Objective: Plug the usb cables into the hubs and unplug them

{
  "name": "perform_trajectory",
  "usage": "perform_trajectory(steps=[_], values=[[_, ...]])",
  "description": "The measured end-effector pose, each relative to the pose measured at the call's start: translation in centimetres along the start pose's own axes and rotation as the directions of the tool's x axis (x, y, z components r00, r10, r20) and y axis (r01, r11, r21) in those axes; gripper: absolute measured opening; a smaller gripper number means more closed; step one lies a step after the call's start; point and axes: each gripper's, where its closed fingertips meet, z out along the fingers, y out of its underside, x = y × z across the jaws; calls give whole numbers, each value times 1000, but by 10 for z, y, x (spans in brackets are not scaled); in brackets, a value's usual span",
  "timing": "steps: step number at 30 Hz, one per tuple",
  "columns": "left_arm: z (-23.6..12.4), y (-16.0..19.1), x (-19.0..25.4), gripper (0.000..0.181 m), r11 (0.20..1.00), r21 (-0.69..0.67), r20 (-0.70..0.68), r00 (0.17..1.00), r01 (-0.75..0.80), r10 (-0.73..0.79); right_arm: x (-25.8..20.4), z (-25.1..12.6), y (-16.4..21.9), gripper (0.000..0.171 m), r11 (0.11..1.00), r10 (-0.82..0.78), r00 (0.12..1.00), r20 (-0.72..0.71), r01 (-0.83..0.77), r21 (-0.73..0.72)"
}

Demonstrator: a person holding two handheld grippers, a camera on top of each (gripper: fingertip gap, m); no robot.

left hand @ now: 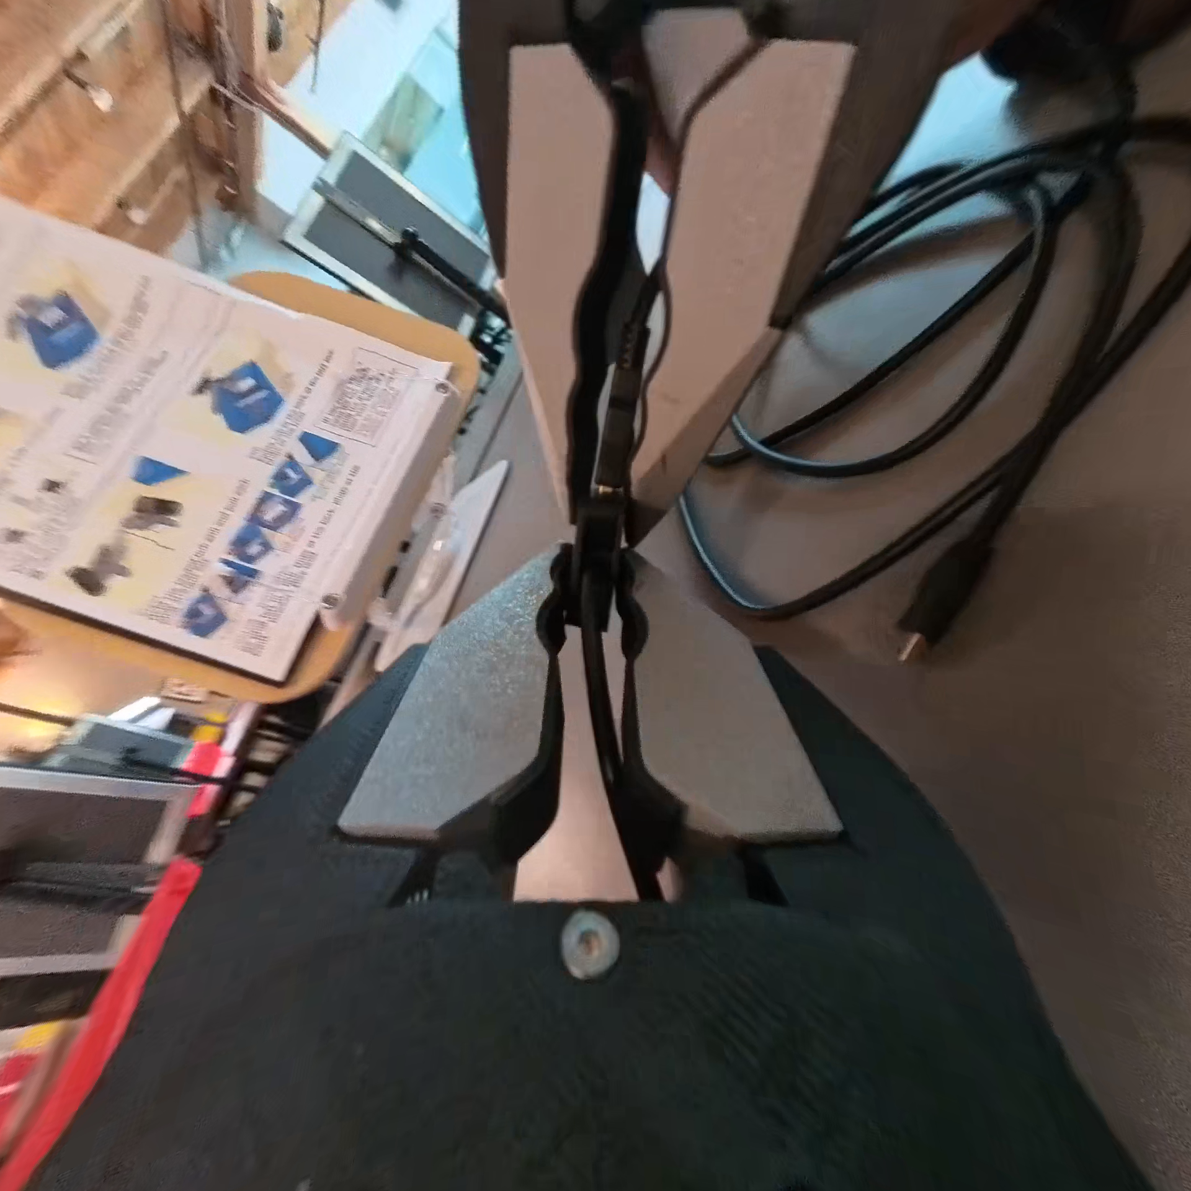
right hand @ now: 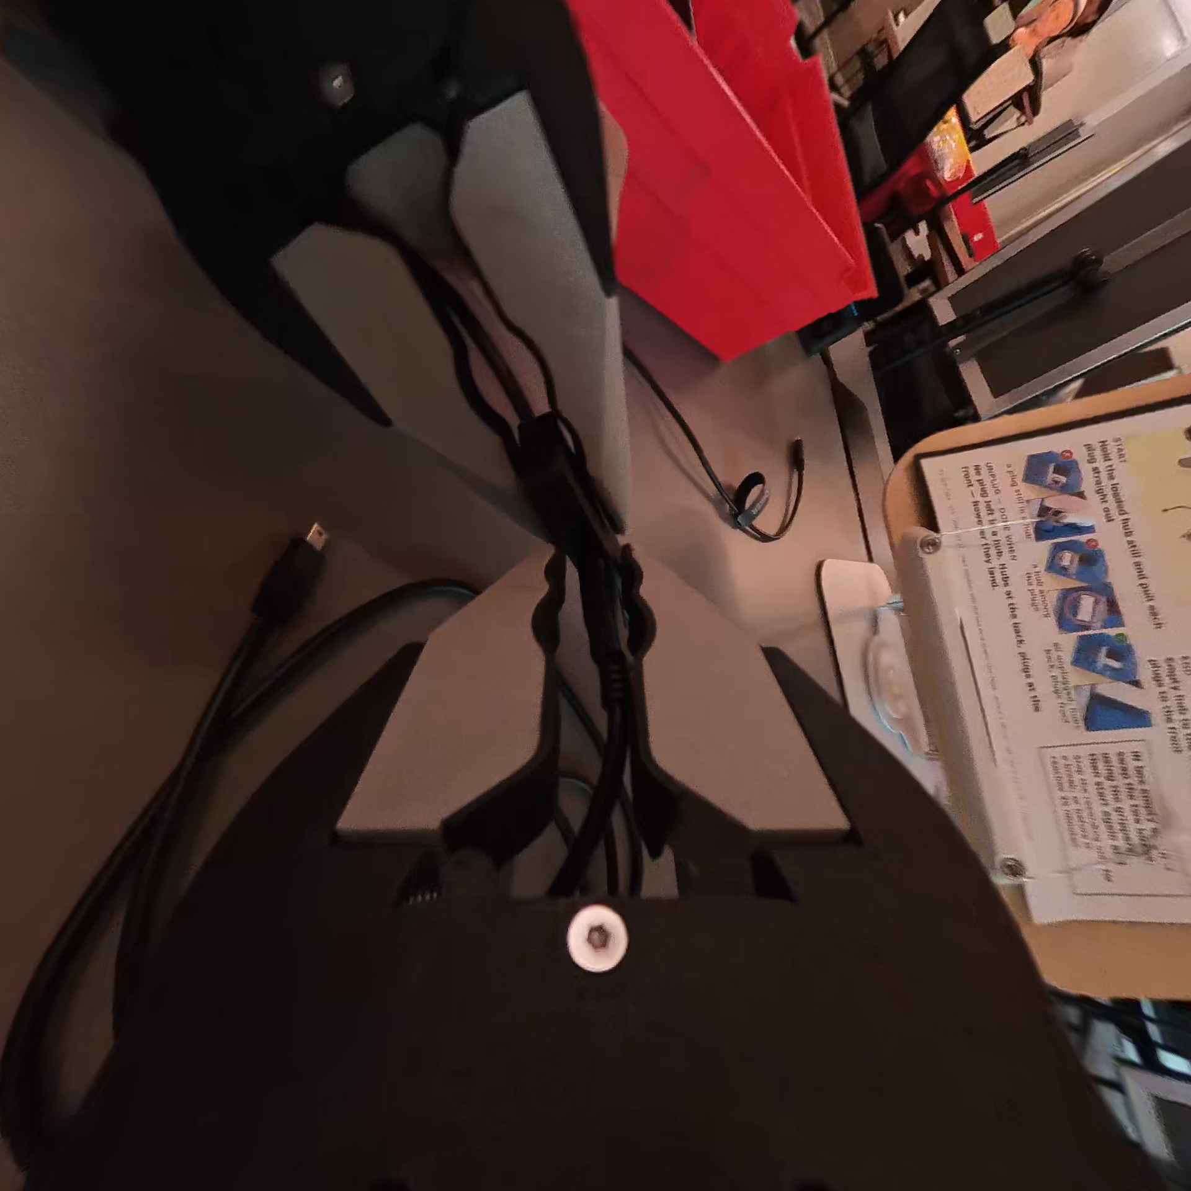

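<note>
My left gripper [left hand: 594, 573] is shut on a black USB plug [left hand: 596, 583], whose cable [left hand: 602, 722] trails back between the fingers. My right gripper [left hand: 602, 509] comes in from the top, tip to tip with it, shut on a slim black connector body [left hand: 619, 399]. A sliver of metal shows where the two pieces meet. I cannot tell how deep the plug is seated. In the right wrist view, my right gripper [right hand: 596, 580] is shut on that black body [right hand: 602, 619]. The left gripper [right hand: 567, 509] faces it from above with its plug [right hand: 548, 464].
Loose black cables [left hand: 967, 387] lie coiled on the brown table [left hand: 967, 870], with a free plug [left hand: 928, 606] [right hand: 290, 580]. A small strapped cable [right hand: 754, 503] lies farther off. Red bins [right hand: 709, 193] and a board with a printed sheet [left hand: 193, 451] [right hand: 1063, 644] stand at the table's edge. Only a small space, under 4 cm, lies between the two pairs of fingers.
</note>
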Motion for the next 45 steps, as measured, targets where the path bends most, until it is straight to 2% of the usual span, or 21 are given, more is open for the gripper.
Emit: perform_trajectory(steps=[3,6,9,10,14,17,20,21,23,25,29,33,36,38,41,45], values=[[-3,-5,-16,21,995,50,55,995,84,-87,12,1,10,10,996,-11,997,-73,4,-93],[-12,-7,-44,33,989,93,184,975,111,-126,28,-4,16,9,992,59,990,-131,-73,-105],[-28,-10,-70,23,995,104,358,933,-9,-29,48,-13,19,9,978,180,968,-174,-195,-76],[-34,-12,-76,7,994,91,415,910,-53,10,54,-15,23,8,969,218,958,-187,-235,-78],[-64,-41,-91,2,971,120,561,821,-208,106,74,-30,28,9,943,313,931,-187,-328,-55],[-64,-59,-72,1,962,208,514,856,-177,47,86,-44,22,9,925,358,919,-166,-373,-72],[-53,-72,-40,13,923,261,474,870,-284,134,106,-56,35,8,899,373,895,-245,-414,-144],[-45,-70,-30,17,927,249,423,892,-281,157,113,-61,38,8,888,393,882,-259,-437,-143],[-40,-69,-20,17,939,286,322,942,-190,93,127,-72,45,8,860,445,850,-281,-493,-131],[-44,-67,-28,21,942,327,281,959,-74,-22,145,-90,48,8,842,476,821,-315,-529,-106],[-54,-50,-58,20,931,352,305,928,99,-214,203,-139,42,8,855,415,804,-425,-505,-121],[-50,-34,-68,16,944,292,349,902,152,-253,306,-209,31,8,846,260,767,-586,-474,-245],[-45,-25,-69,13,960,233,376,896,154,-235,391,-288,0,8,830,224,657,-720,-516,-212],[-43,-20,-71,13,960,217,379,891,174,-248,438,-348,-36,8,847,257,553,-792,-524,-91],[-44,-11,-77,12,950,207,385,873,235,-300,477,-414,-81,7,857,342,461,-819,-511,70],[-46,-4,-84,11,935,210,395,850,285,-347,505,-458,-69,8,855,241,360,-901,-519,22]])
